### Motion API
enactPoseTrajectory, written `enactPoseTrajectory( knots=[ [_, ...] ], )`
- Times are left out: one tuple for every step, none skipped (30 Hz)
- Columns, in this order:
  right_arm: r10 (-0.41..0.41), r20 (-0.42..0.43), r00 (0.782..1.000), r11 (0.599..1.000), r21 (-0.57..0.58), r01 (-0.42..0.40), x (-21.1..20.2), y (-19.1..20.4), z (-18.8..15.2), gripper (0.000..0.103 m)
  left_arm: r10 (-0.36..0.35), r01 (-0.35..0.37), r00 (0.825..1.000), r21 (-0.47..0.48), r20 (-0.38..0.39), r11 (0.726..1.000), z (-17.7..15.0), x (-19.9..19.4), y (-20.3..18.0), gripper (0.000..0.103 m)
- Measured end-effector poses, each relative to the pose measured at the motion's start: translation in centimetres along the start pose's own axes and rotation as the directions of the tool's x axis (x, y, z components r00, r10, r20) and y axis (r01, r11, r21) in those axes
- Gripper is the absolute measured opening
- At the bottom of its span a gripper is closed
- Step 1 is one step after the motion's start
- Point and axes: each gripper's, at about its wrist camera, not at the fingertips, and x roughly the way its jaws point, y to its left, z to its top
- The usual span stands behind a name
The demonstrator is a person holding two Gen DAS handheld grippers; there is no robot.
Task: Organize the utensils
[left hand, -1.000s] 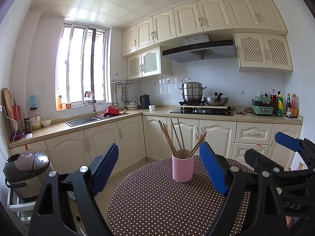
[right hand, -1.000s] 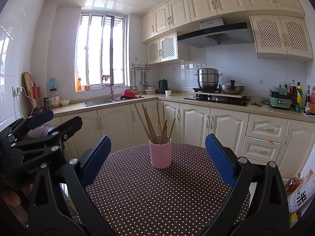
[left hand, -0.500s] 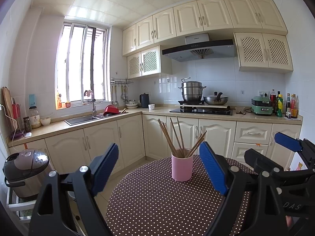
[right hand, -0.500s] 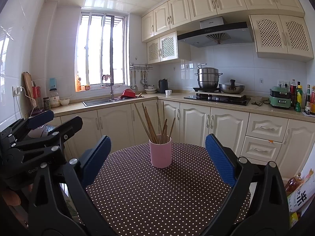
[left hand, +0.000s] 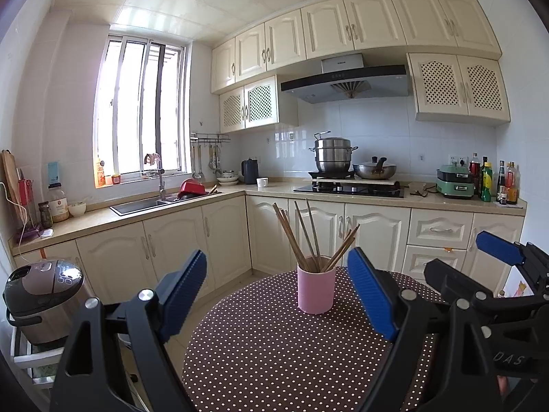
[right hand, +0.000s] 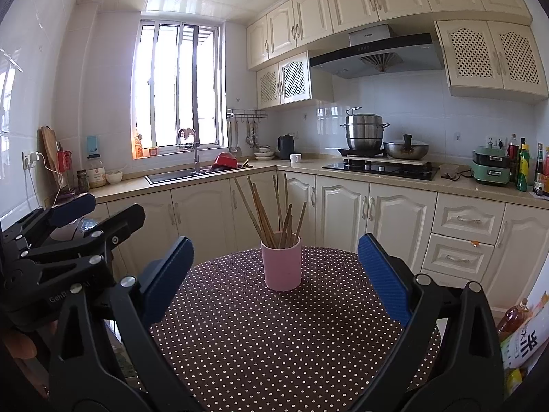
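A pink cup (left hand: 316, 290) (right hand: 281, 263) stands upright on the far part of a round table with a brown white-dotted cloth (left hand: 274, 353) (right hand: 274, 336). Several wooden chopsticks (left hand: 308, 237) (right hand: 271, 211) fan out of it. My left gripper (left hand: 279, 285) is open and empty, short of the cup, its blue pads (left hand: 369, 293) wide apart. My right gripper (right hand: 276, 274) is also open and empty, on the near side of the cup. Each gripper shows at the edge of the other's view: the right gripper (left hand: 501, 250), the left gripper (right hand: 73, 207).
Cream cabinets and a counter run behind the table, with a sink (left hand: 144, 205), a hob with steel pots (left hand: 333, 154) and bottles (left hand: 487, 178). A rice cooker (left hand: 41, 295) stands low at the left. A printed package (right hand: 521, 340) sits at the right.
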Motion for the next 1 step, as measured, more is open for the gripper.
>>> enactPoseTrajectory(
  knots=[
    [-0.001, -0.001, 1.0, 1.0, 0.0, 0.001, 0.13, -0.07, 0.04, 0.095, 0.002, -0.002, 1.0, 0.001, -0.002, 1.0, -0.01, 0.09, -0.05, 0.083]
  ],
)
